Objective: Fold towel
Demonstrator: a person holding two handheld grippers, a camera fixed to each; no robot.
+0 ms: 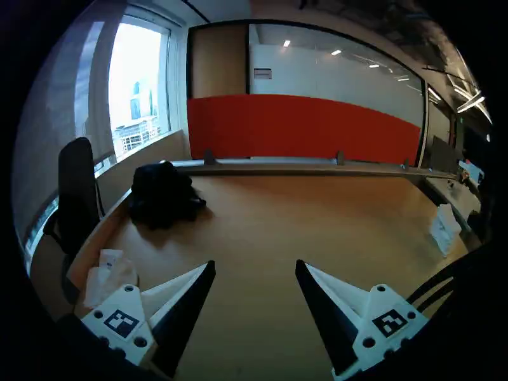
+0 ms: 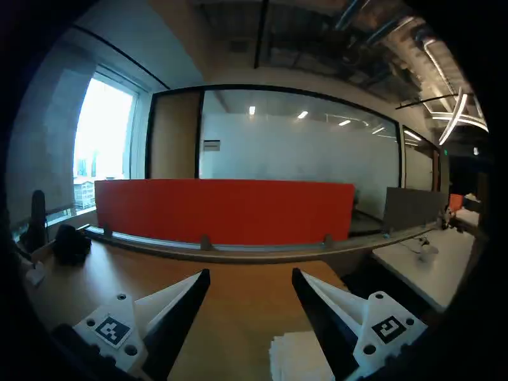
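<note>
In the right gripper view a white folded towel point(image 2: 297, 357) lies on the wooden desk point(image 2: 247, 305), low down and just inside the right finger. My right gripper point(image 2: 250, 271) hovers above the desk, open, with nothing between its fingers. Over the middle of the same desk point(image 1: 286, 216) in the left gripper view, my left gripper point(image 1: 254, 262) is open and holds nothing. A white folded cloth point(image 1: 444, 226) sits near the desk's right edge in that view, well away from the left fingers.
A black bag point(image 1: 162, 193) rests at the desk's back left, also visible as the bag point(image 2: 70, 244). A dark chair point(image 1: 76, 190) stands left. Crumpled clear wrapping point(image 1: 108, 276) lies by the left edge. A red partition point(image 1: 298, 127) bounds the back. A white desk point(image 2: 432, 263) stands to the right.
</note>
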